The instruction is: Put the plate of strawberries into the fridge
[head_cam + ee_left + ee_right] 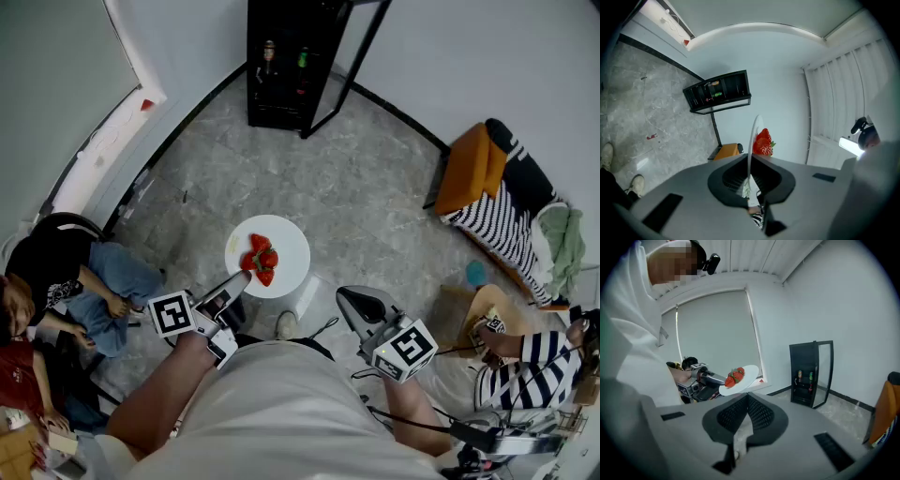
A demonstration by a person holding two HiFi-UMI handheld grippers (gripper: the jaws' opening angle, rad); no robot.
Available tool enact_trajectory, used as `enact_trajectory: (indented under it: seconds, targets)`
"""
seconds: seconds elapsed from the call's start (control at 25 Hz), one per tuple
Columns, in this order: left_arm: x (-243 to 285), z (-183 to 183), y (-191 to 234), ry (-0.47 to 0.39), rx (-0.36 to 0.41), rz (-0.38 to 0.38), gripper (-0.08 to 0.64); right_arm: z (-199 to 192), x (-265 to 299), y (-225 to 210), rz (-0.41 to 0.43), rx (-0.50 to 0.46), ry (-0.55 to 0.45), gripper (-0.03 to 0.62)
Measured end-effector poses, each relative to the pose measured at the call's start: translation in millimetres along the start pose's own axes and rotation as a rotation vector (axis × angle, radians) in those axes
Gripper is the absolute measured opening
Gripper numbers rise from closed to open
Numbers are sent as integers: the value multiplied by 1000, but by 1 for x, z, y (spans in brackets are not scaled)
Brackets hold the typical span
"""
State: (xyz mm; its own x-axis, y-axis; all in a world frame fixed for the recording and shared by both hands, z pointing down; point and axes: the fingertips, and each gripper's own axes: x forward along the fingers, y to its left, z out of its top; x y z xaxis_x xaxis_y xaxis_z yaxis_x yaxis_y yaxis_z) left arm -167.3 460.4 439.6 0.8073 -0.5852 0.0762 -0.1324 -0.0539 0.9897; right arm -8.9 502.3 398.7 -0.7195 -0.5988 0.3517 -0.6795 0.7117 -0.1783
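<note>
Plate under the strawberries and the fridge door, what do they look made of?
Round white plate: likely glazed ceramic or melamine; smooth, thin-rimmed, evenly white, can't tell which. Black fridge's door: clear, see-through glass panel in a dark frame, probably metal.

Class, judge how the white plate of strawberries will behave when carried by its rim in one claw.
The plate looks stiff: pinched only at its rim by the left claw, it shows no sag. The strawberries lie loose on it, so a tilt would probably roll them off. Such an off-centre grip may slip.
</note>
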Motion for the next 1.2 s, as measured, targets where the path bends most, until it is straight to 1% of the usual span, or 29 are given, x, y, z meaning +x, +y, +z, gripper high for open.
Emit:
enact_trajectory:
  seconds: [0.2, 0.4, 0.48, 0.6, 0.72, 0.76, 0.8, 0.84, 0.92, 1.0, 1.08, 1.12, 1.2]
  targets:
    - [6, -5, 0, -38, -34, -21, 23, -5, -5, -7, 14, -20, 3, 15]
    - [46, -22, -5, -63, -42, 5, 23, -14, -28, -50, 36, -6, -2, 17]
    - [56, -22, -5, -68, -45, 16, 23, -14, -28, -61, 54, -5, -16, 18]
    - [58, -15, 0, -70, -45, 30, 23, -5, -21, -62, 93, 3, -67, 18]
    - [68, 2, 6, -74, -47, 37, 23, 7, -9, -72, 92, 11, -121, 24]
    - [74, 10, 9, -75, -46, 38, 23, 11, -3, -79, 87, 10, -132, 47]
    - [81, 19, 13, -75, -45, 37, 23, 15, 5, -87, 81, 2, -135, 121]
    - [88, 31, 16, -75, -45, 32, 23, 19, 14, -95, 73, -11, -133, 149]
    - [105, 58, 18, -73, -57, 7, 23, 30, 34, -110, 58, -26, -120, 149]
    - [124, 83, 15, -71, -87, -22, 23, 42, 53, -124, 46, -21, -94, 149]
    - [143, 96, 13, -61, -113, -28, 23, 54, 62, -142, 37, -31, -59, 149]
    - [152, 102, 16, -48, -91, -15, 23, 61, 66, -152, 31, -46, -50, 149]
    - [168, 125, 24, -18, -6, 25, 23, 78, 81, -174, 17, -75, -53, 147]
